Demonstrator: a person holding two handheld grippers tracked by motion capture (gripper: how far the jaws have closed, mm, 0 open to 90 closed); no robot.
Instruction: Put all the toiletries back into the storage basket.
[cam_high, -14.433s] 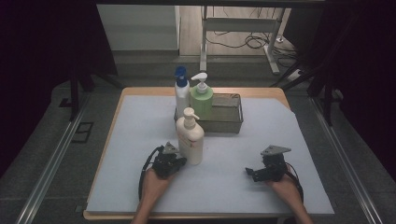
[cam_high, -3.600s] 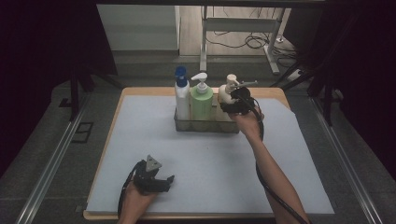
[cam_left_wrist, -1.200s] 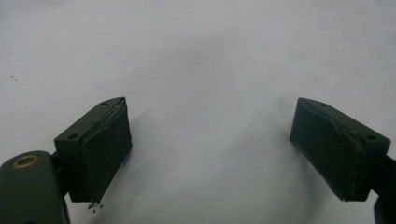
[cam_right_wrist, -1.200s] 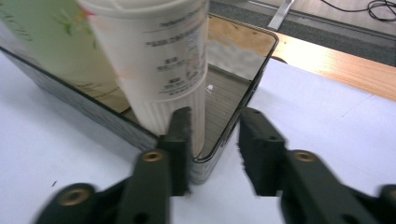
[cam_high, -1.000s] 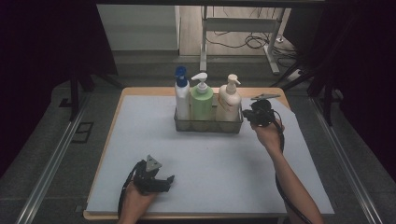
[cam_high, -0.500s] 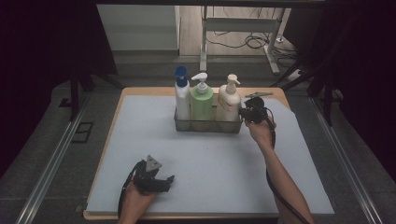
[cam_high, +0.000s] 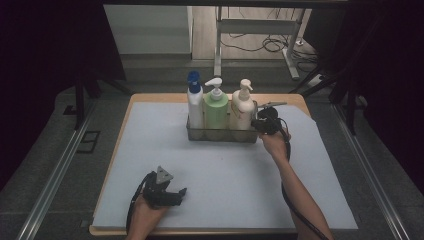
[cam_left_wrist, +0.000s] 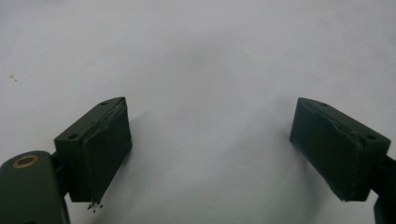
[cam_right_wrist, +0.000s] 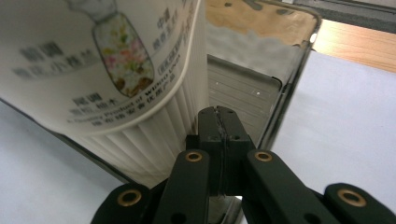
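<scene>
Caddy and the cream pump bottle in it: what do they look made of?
The caddy looks like polished metal: in the right gripper view its wall mirrors the table. The cream pump bottle looks like opaque plastic, satin to glossy, with a ribbed lower part and a printed label; the exact plastic can't be told. The right gripper, jaws shut, sits beside it.

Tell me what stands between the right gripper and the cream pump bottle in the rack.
Nothing visible does. The right gripper, jaws pressed together, sits right beside the cream pump bottle at the right end of the wire rack.
</scene>
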